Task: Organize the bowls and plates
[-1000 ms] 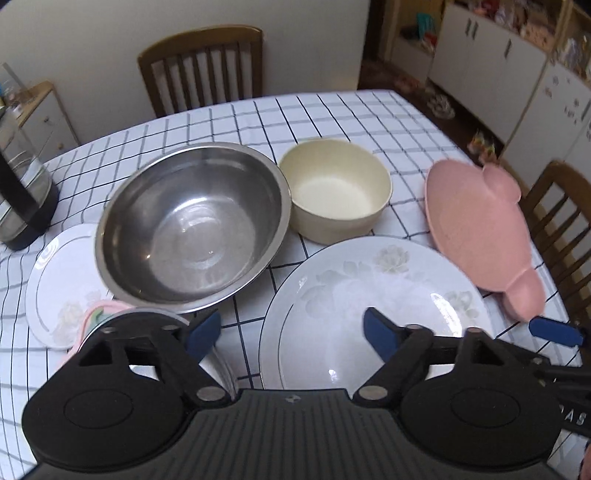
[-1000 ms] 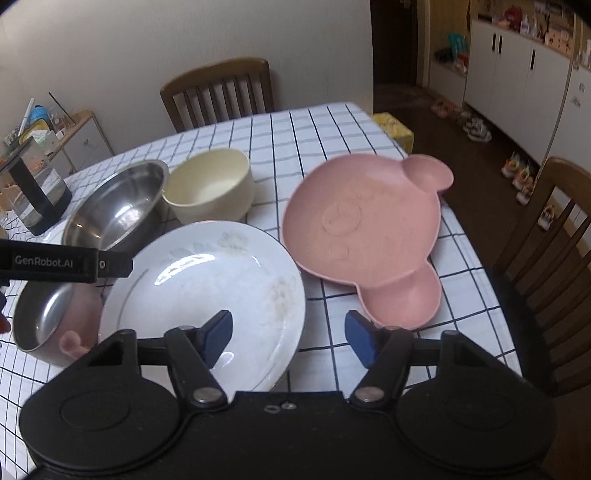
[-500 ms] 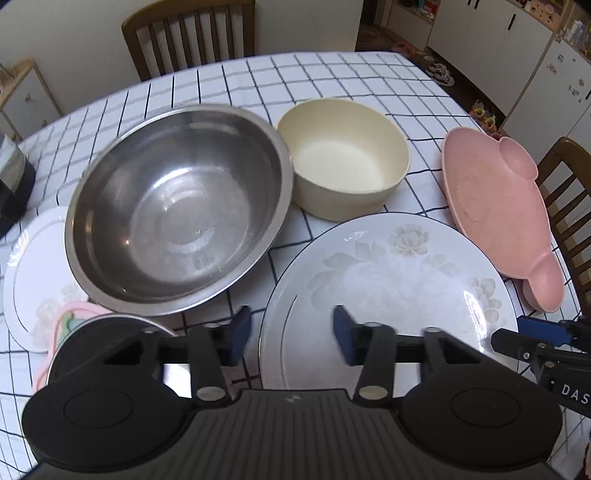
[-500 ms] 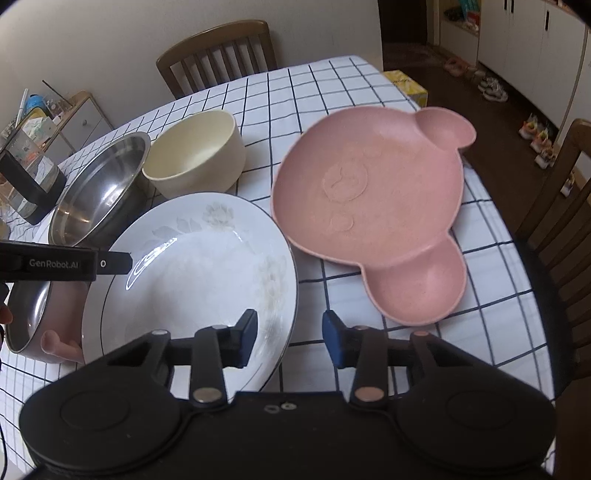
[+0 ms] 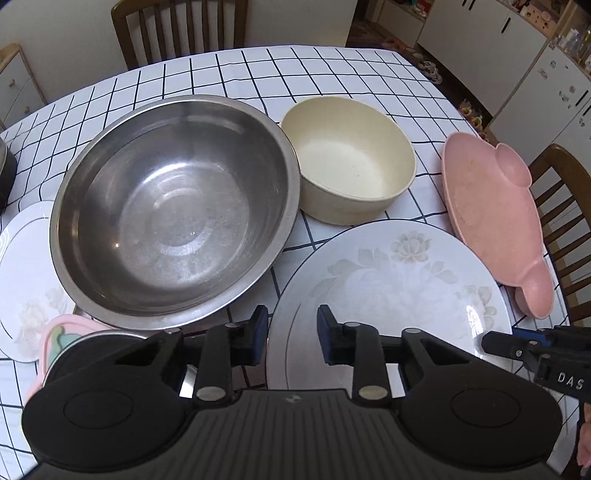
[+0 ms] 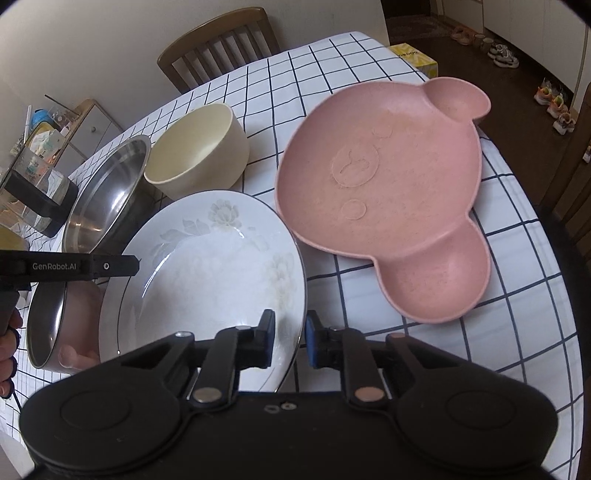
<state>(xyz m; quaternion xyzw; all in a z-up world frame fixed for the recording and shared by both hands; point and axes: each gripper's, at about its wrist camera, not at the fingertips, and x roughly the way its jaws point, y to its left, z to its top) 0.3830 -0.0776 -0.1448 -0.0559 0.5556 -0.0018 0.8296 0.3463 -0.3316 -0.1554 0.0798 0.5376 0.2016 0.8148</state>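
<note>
A large white floral plate (image 5: 399, 291) (image 6: 210, 266) lies at the near side of the checked table. My left gripper (image 5: 291, 332) straddles its left rim. The jaws are closing, and a gap still shows beside the rim. My right gripper (image 6: 290, 334) straddles the plate's right rim. Its jaws are also closing and stand narrower, not clearly pressing. Behind the plate sit a big steel bowl (image 5: 177, 206) (image 6: 107, 195) and a cream bowl (image 5: 351, 158) (image 6: 199, 151). A pink bear-shaped plate (image 5: 491, 218) (image 6: 388, 195) lies to the right.
A small white plate (image 5: 26, 277) and a small steel pot with pink trim (image 5: 66, 343) (image 6: 48, 325) sit at the near left. Wooden chairs (image 5: 181, 26) (image 5: 561, 192) stand at the far side and right. The table edge runs just past the pink plate.
Both grippers have sunk toward the white plate and come closer to it. Their jaws have narrowed from wide apart to a small gap around its rim.
</note>
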